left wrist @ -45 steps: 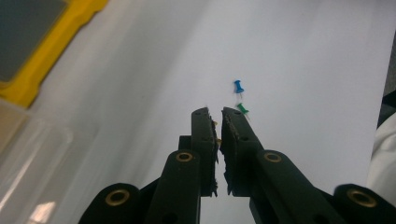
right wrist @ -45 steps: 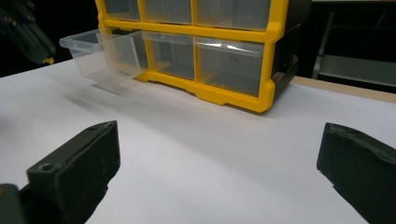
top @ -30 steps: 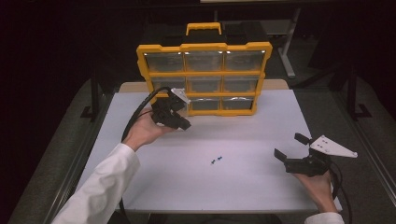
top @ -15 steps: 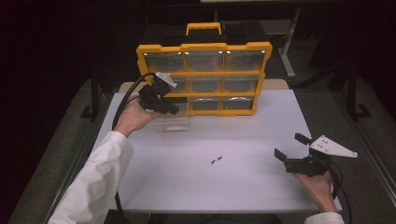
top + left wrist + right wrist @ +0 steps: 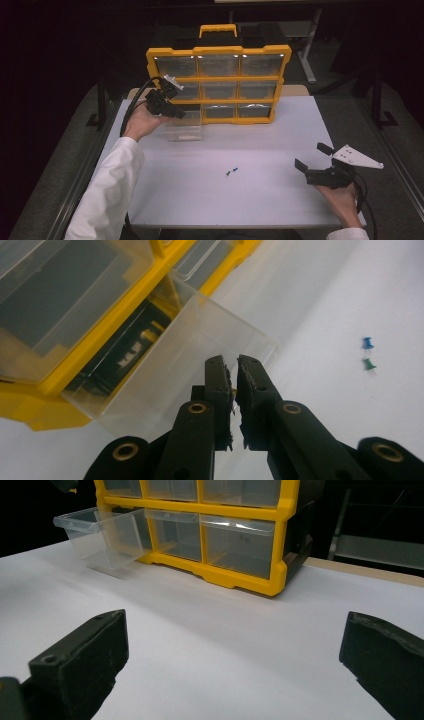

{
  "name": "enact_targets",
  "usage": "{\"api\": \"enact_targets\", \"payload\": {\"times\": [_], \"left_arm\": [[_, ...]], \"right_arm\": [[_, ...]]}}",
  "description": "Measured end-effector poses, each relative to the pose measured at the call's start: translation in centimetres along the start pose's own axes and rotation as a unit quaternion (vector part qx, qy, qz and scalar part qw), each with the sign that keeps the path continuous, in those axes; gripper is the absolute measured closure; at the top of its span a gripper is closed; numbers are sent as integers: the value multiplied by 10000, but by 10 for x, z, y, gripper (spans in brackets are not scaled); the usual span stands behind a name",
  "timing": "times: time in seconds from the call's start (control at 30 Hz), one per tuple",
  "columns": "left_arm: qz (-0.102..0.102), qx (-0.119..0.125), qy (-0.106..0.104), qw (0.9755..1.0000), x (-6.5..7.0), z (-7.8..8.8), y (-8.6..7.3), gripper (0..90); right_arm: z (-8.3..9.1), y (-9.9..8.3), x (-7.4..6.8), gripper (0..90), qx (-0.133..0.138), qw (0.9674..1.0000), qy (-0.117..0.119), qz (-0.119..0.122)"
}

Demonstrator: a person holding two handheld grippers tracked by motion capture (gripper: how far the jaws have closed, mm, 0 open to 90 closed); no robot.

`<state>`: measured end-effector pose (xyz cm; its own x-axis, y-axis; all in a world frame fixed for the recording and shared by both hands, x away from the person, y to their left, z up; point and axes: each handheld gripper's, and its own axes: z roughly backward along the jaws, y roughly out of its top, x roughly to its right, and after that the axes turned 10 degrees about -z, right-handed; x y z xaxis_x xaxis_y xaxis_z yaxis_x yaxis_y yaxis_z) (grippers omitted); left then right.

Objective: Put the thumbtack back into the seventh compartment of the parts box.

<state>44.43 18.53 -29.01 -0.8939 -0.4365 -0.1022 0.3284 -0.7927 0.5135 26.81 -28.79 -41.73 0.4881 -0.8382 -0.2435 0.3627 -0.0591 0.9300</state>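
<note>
A yellow organizer [image 5: 215, 50] [image 5: 235, 580] with clear drawers stands upright at the back of the white table [image 5: 210, 200]. Its bottom-left clear drawer [image 5: 184, 131] [image 5: 200, 350] [image 5: 107, 535] is pulled out onto the table. My left gripper [image 5: 179, 114] [image 5: 236, 362] hovers over that drawer's open top, jaws shut. A sliver of a small yellow piece [image 5: 233, 390], seemingly a push pin, shows between the pads. A blue push pin [image 5: 367, 343] and a green one [image 5: 369, 364] lie together mid-table [image 5: 231, 171]. My right gripper [image 5: 310, 156] [image 5: 235, 645] rests open near the front right, nothing between its jaws.
The organizer's carry handle [image 5: 218, 30] rises above its top edge. Dark floor and table legs [image 5: 310, 60] surround the table. The table's wooden back edge [image 5: 360, 570] shows behind the organizer.
My left hand has moved back and to the left, from in front of the pulled-out drawer to above its left side. The right gripper and the two pins have stayed put.
</note>
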Motion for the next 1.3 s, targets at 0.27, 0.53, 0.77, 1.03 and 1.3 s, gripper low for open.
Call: {"api": "enact_targets", "payload": {"times": [0.27,0.53,0.77,1.03,1.3], "left_arm": [[401,302,128,9987,-5,7,-2,424],[525,661,-187,9963,2,10,-3,140],[315,848,-108,9958,24,10,5,91],[233,842,-327,9956,53,1,17,63],[125,876,-518,9947,75,-17,24,64]], "right_arm": [[0,0,0,0,7,10000,3,-13],[0,0,0,0,-7,10000,15,-33],[1,0,0,0,17,10000,7,-45],[1,0,0,0,22,10000,0,-40],[2,0,1,0,41,10000,8,-42]]}}
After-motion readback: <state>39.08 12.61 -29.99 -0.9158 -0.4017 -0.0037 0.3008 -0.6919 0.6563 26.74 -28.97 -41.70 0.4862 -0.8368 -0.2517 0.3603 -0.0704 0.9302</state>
